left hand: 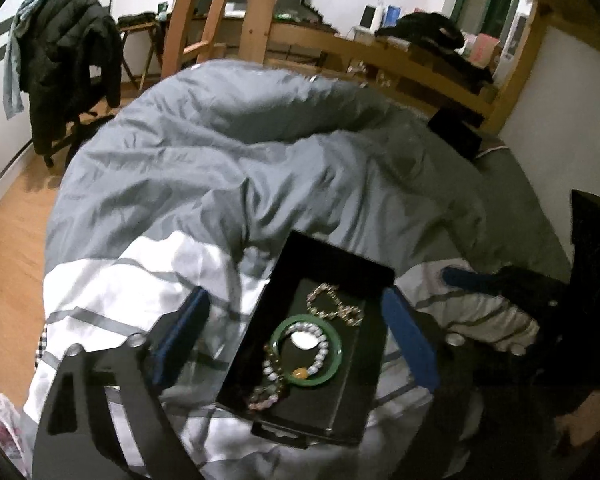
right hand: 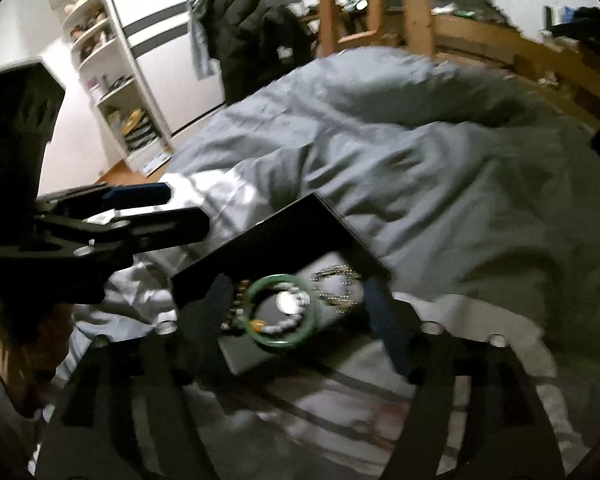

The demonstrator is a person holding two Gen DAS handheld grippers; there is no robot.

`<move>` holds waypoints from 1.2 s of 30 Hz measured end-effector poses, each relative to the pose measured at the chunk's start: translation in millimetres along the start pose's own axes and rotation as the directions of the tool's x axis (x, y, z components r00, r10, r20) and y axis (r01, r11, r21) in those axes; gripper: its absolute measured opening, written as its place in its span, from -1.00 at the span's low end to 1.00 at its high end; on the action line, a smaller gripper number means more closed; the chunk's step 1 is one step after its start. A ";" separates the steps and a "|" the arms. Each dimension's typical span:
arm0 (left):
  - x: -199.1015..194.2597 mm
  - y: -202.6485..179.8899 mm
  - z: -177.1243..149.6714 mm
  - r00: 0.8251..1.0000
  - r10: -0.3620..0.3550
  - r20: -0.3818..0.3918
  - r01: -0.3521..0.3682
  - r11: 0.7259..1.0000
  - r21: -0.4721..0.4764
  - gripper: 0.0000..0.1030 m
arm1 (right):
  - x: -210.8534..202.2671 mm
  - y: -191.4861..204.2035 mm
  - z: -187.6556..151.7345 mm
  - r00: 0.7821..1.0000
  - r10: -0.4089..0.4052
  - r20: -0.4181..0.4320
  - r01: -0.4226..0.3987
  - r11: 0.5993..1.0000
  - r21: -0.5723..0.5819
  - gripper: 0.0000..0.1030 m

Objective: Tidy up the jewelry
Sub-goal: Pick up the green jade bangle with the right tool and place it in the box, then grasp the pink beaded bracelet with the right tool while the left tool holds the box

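Left wrist view shows the left hand-held gripper (left hand: 296,328) with its fingers spread apart on either side of an open black jewelry box (left hand: 260,344) lying on the bed's grey and white duvet (left hand: 220,152). Inside lie a green bangle (left hand: 334,368), a white bead bracelet (left hand: 320,354) and a gold chain (left hand: 332,306). Right wrist view shows the right hand-held gripper (right hand: 300,316), also spread apart, over the box.
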State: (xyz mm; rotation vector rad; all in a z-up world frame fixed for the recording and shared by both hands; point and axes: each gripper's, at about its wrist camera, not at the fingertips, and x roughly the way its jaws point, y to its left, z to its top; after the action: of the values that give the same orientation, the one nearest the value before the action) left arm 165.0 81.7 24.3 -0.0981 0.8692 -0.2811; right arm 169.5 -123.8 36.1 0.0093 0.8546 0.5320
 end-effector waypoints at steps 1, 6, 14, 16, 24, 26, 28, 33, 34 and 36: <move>-2.9 -5.4 0.2 1.000 -0.011 0.006 0.011 1.000 0.010 0.72 | -14.7 -6.5 -1.4 1.000 -0.021 0.022 0.021 1.000 0.007 0.71; -13.4 -40.2 -7.0 0.998 -0.039 0.043 0.035 0.997 0.070 0.81 | -66.1 -23.9 -9.3 0.995 -0.082 0.063 0.081 0.996 0.027 0.84; -1.7 -109.2 -40.5 0.995 -0.092 -0.024 0.095 0.974 0.207 0.81 | -119.6 -31.8 -44.8 0.988 -0.127 0.082 0.127 0.992 0.016 0.85; 6.0 -125.0 -49.4 0.994 -0.099 -0.045 0.107 0.967 0.232 0.81 | -123.5 -36.3 -55.5 0.989 -0.127 0.075 0.126 0.992 0.024 0.85; 40.3 -155.5 -76.5 0.991 -0.054 -0.124 0.093 0.940 0.329 0.78 | -97.1 -56.8 -95.8 0.995 -0.088 -0.039 0.089 0.996 0.025 0.81; 51.0 -160.3 -81.1 0.989 -0.034 -0.142 0.083 0.931 0.355 0.69 | -89.5 -64.6 -102.6 0.995 -0.086 -0.055 0.088 0.995 0.047 0.76; 60.1 -162.1 -83.1 0.987 -0.034 -0.159 0.090 0.929 0.358 0.62 | -78.1 -75.4 -109.2 0.993 -0.087 -0.084 0.094 0.993 0.077 0.62; 88.3 -171.8 -97.0 0.976 -0.016 -0.219 0.106 0.909 0.402 0.42 | -54.4 -100.9 -112.7 0.991 -0.056 -0.122 0.077 0.981 0.176 0.39; 96.8 -174.3 -102.5 0.972 0.000 -0.237 0.102 0.902 0.419 0.30 | -49.9 -103.9 -110.6 0.992 -0.046 -0.122 0.068 0.981 0.182 0.38; 109.1 -175.6 -110.2 0.963 0.023 -0.267 0.098 0.896 0.433 0.11 | -35.5 -109.8 -105.5 0.990 -0.020 -0.141 0.047 0.980 0.191 0.24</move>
State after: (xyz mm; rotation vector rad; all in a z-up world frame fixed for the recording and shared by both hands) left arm 111.7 -114.4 -92.4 0.3585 1.0506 -0.5330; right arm 123.2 -256.5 -32.5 0.1378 1.0381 0.4187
